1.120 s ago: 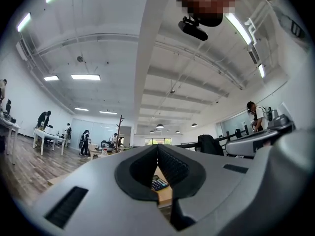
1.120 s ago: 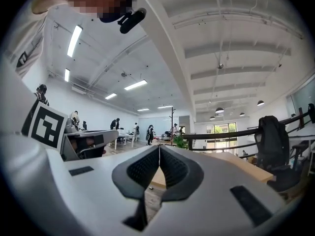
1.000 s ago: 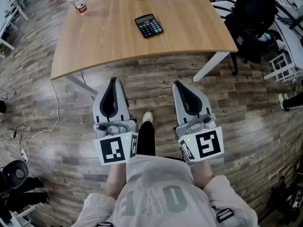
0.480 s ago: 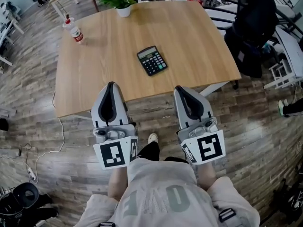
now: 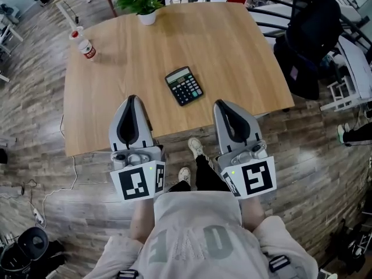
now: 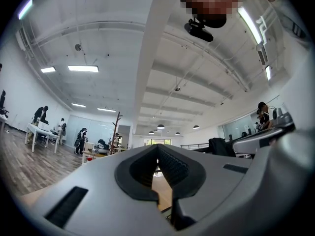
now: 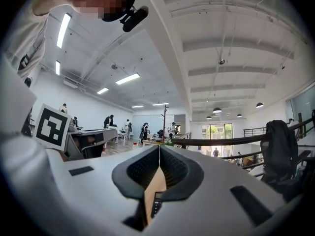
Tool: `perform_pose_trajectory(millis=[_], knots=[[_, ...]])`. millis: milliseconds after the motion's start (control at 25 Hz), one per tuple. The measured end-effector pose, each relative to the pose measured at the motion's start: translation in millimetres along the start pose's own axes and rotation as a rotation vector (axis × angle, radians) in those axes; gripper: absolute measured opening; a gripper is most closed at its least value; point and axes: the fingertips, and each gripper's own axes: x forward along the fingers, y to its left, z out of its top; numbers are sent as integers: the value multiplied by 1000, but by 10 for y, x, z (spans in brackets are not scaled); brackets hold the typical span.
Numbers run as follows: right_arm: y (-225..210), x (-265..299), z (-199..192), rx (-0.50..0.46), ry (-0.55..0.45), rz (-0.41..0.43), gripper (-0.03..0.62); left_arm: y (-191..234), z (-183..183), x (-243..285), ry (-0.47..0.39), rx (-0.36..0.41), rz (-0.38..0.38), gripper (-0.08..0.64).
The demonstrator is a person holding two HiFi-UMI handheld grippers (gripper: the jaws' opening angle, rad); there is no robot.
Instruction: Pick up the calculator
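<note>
The black calculator [image 5: 184, 86] lies flat on the wooden table [image 5: 232, 51], near its front edge. My left gripper [image 5: 131, 99] is shut and empty, its tip over the table's near edge, left of and nearer than the calculator. To the calculator's right my right gripper [image 5: 221, 104] is also shut and empty, its tip at the table edge. In the left gripper view the jaws [image 6: 158, 147] meet with nothing between them. In the right gripper view the gripper [image 7: 159, 148] is shut too, and the calculator [image 7: 156, 204] shows low through the hollow behind the tips.
A potted plant [image 5: 139, 2] stands at the table's far edge and a small bottle [image 5: 83, 44] at its far left. A black chair with dark bags [image 5: 308, 34] is right of the table. A cable [image 5: 64, 173] trails on the floor at left.
Both grippers have moved forward from over the floor to the table's near edge. The table and calculator now sit closer and lower in the head view.
</note>
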Motion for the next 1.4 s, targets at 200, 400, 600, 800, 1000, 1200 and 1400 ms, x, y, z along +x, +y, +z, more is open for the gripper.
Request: perform_pose_trajectory(millis=[200,400,600,800,1000,1200,1400], knots=[[-228,352,-47,9,-8,36,20,19,-58,335,0,12,26,9],[-610,731,-60,20,-30,77,20,-61,-180,837,3,27,43,9],[-997,1107,-63,44,-39,125,20,-150,-181,1351,-8,50,71,9],[-1225,1397,-102,79,-31,179,20,-118,-158,1687,-15,56,120,9],[-1331,1609,-137,92,-27,210,20,-57,-197,1880,-8,54,145,9],[-1376,1754,-117,103,-17,206,20,-38,-169,2069,-5,56,107,9],[-1382,1833,-166,132,7,193,20,44,-314,2222,67,23,38,12]])
